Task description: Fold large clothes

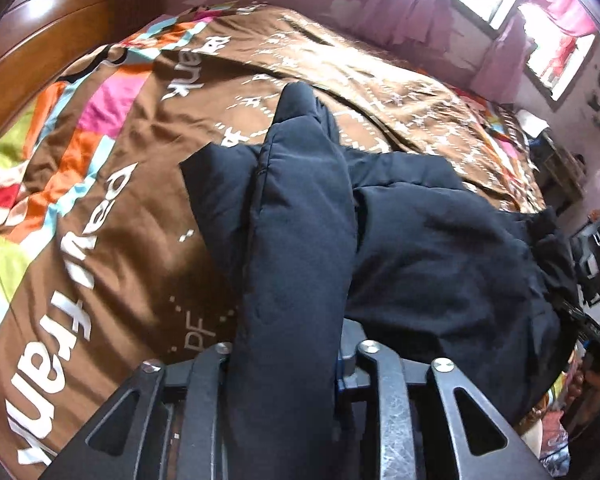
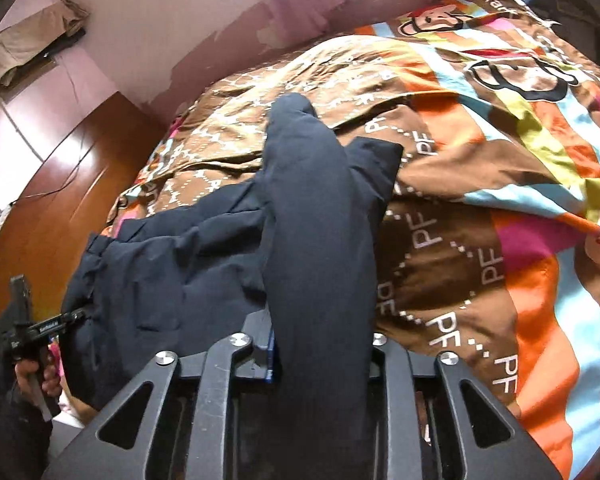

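A large dark navy garment lies spread on a bed with a brown patterned bedspread. My left gripper is shut on a fold of the garment, which drapes over its fingers and hides them. In the right wrist view the same garment lies to the left. My right gripper is shut on another fold of it, lifted and draped forward over the fingers. The other gripper shows at the far left, held in a hand.
A wooden headboard lies at the left and a pink wall with a bright window beyond the bed. Clutter stands at the bed's right side. The colourful bedspread stretches to the right.
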The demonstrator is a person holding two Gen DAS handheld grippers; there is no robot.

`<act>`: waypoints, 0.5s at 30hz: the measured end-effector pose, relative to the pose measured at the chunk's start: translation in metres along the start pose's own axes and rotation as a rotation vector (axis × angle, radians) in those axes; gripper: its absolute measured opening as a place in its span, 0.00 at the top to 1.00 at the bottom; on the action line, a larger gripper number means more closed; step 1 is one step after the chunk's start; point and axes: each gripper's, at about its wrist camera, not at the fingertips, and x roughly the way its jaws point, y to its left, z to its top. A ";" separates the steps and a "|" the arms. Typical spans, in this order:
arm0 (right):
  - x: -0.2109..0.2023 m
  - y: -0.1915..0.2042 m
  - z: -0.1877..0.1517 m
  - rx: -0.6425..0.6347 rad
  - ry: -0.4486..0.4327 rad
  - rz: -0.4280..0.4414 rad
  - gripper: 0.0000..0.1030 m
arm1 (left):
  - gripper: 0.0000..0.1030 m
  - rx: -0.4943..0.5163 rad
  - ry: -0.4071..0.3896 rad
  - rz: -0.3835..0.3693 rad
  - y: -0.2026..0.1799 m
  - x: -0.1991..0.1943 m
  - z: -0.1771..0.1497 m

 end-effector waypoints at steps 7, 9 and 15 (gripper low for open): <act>0.002 0.010 -0.006 -0.036 -0.035 -0.099 0.28 | 0.35 -0.121 0.035 0.081 0.016 0.011 -0.009; -0.002 0.016 -0.008 -0.067 -0.070 -0.144 0.20 | 0.26 -0.155 0.005 0.115 0.020 0.007 -0.013; -0.027 0.029 -0.015 -0.101 -0.228 -0.136 0.04 | 0.17 -0.156 -0.096 0.140 0.017 -0.015 -0.024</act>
